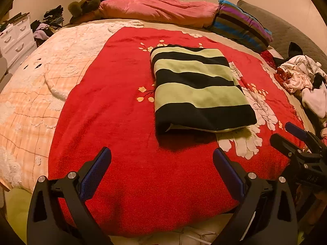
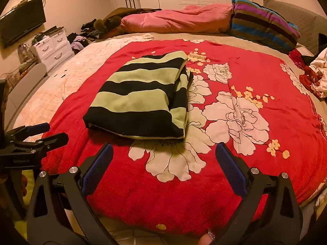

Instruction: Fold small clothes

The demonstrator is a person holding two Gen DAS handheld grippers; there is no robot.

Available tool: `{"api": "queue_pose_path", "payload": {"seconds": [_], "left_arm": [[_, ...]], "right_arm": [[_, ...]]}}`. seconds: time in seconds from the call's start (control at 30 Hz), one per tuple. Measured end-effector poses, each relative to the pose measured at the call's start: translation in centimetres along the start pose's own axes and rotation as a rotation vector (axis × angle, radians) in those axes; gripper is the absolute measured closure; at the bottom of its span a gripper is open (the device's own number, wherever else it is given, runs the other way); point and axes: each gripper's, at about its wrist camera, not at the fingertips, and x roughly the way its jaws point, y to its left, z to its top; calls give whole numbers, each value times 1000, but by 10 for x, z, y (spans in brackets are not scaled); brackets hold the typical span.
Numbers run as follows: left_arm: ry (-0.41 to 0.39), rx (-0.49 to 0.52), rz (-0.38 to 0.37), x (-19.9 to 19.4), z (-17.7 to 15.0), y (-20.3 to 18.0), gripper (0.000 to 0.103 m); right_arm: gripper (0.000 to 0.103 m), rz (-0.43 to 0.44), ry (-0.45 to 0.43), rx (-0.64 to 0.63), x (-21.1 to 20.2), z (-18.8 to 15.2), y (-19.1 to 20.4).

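In the left wrist view, the left hand-held gripper [image 1: 162, 155] is hovering over the near part of the red flowered blanket [image 1: 122, 106] with its blue-padded fingers spread wide and nothing between them. The folded striped garment [image 1: 196, 87], green and black, is lying flat on the blanket ahead of the fingers, clear of them. The right hand-held gripper [image 1: 286, 132] is showing at the right edge, near the pile of unfolded clothes [image 1: 302, 81] sitting at the bed's right side.

In the right wrist view, the right hand-held gripper [image 2: 164, 151] is likewise gaping wide and empty above the blanket [image 2: 286, 110]. The striped garment [image 2: 143, 98] is resting ahead and to the left, its near edge just beyond the fingertips. The left hand-held gripper [image 2: 53, 132] is poking in from the left edge.
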Motion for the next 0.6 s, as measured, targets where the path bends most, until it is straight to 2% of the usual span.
{"api": "queue_pose_path", "payload": {"seconds": [0.6], "left_arm": [[-1, 2, 23, -2, 0, 2, 4]], "right_arm": [[9, -4, 10, 10, 1, -1, -1]]}}
